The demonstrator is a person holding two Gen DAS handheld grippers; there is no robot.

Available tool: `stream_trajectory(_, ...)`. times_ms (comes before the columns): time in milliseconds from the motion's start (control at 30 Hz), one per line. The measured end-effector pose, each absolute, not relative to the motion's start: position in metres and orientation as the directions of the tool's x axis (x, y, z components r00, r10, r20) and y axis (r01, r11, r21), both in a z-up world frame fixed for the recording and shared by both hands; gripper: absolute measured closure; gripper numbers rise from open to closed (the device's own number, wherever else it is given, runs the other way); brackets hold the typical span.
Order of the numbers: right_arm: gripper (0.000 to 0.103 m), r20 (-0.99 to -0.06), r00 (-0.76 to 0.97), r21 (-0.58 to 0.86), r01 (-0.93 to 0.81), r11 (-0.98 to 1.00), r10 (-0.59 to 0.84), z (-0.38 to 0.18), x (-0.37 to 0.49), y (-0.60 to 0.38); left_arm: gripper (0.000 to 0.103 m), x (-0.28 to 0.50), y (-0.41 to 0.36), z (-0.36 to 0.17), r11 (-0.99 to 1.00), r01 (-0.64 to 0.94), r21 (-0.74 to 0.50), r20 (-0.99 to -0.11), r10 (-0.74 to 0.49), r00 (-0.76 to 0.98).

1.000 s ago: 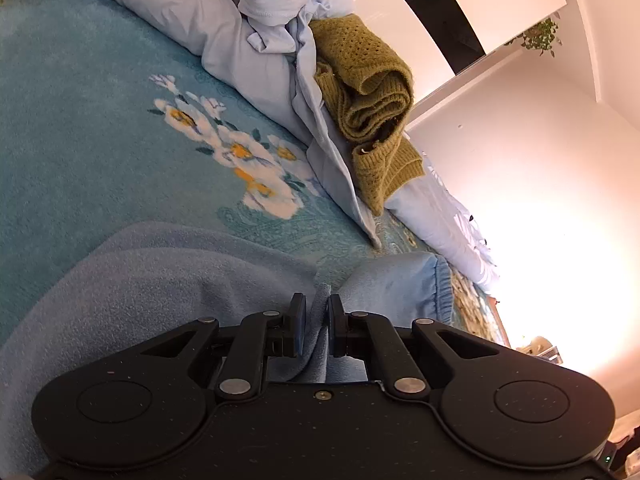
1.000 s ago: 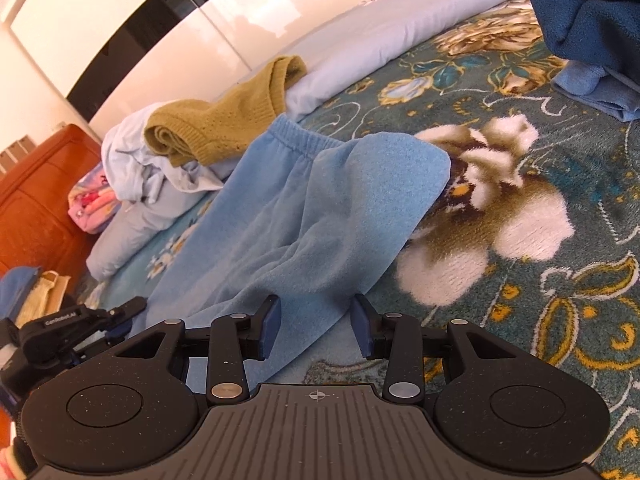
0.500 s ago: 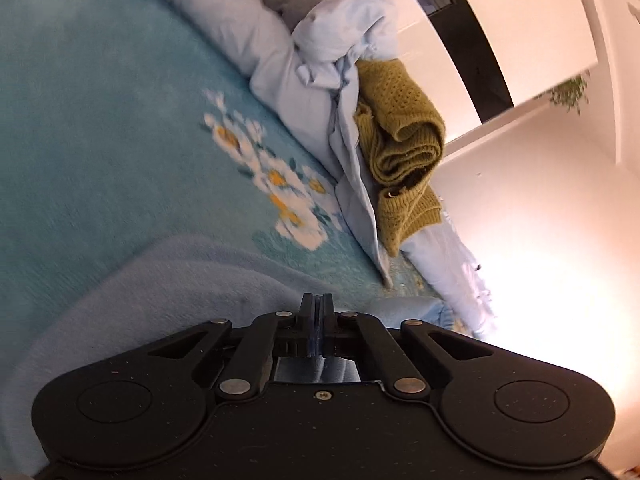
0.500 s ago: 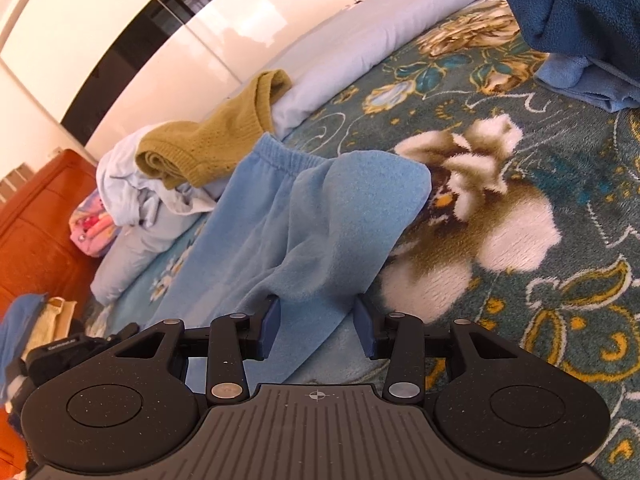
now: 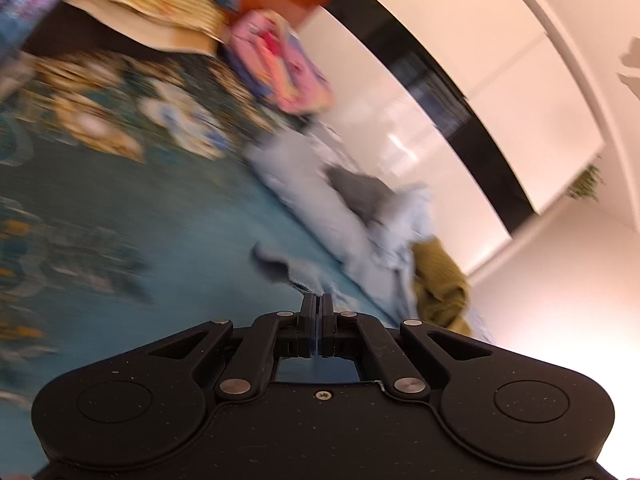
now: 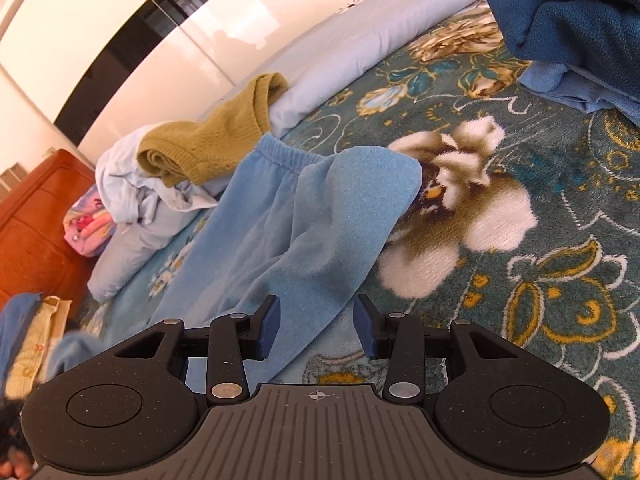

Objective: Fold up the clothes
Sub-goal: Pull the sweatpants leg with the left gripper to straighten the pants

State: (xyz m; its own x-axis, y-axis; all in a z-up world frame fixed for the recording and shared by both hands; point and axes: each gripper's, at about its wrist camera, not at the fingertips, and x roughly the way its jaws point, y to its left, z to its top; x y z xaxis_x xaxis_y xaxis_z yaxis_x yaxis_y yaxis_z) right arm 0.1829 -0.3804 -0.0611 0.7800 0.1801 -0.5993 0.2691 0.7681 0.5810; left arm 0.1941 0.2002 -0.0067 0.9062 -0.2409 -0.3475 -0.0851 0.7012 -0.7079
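Note:
Light blue fleece trousers [image 6: 288, 232] lie on the floral teal blanket [image 6: 560, 216], waistband far, one fold raised in the middle. My right gripper [image 6: 318, 326] is open, its jaws on either side of the trousers' near edge. My left gripper [image 5: 316, 310] is shut on a blue edge of the trousers [image 5: 280, 266], lifted above the blanket [image 5: 160, 216]; the left wrist view is blurred. An olive knit sweater [image 6: 216, 140] lies on a pale blue heap [image 6: 132, 188] behind; it also shows in the left wrist view [image 5: 440, 284].
A dark blue fleece pile [image 6: 568, 12] sits at the far right on a folded blue garment [image 6: 568, 88]. A long pale blue bolster [image 6: 360, 48] runs along the back. A pink bag [image 6: 86, 228] and an orange headboard [image 6: 36, 216] are at the left.
My left gripper closed on the trousers' edge and swung up and away with it, so its view now shows the headboard end. My right gripper stayed open and crept slightly forward.

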Motion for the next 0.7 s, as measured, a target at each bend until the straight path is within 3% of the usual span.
stream_trajectory(200, 0.065, -0.611, 0.771, 0.566, 0.266, 0.78, 0.181, -0.058, 0.182, -0.368, 0.103, 0.133, 0.267, -0.04, 0.667, -0.271, -0.694, -0.451, -0.109, 0.886)
stream_trajectory(400, 0.066, -0.624, 0.761, 0.531, 0.247, 0.811, 0.177, -0.049, 0.186, -0.354, 0.103, 0.108, 0.286, -0.053, 0.637, -0.337, -0.693, -0.468, -0.043, 0.883)
stream_trajectory(500, 0.066, -0.632, 0.756, 0.512, 0.245, 0.823, 0.168, -0.045, 0.187, -0.352, 0.103, 0.105, 0.294, -0.048, 0.642, -0.336, -0.689, -0.463, -0.033, 0.886)
stream_trajectory(700, 0.066, -0.653, 0.746, 0.489, 0.288, 0.823, 0.127, -0.049, 0.19, -0.359, 0.103, 0.125, 0.265, -0.031, 0.722, -0.212, -0.659, -0.452, -0.155, 0.878)
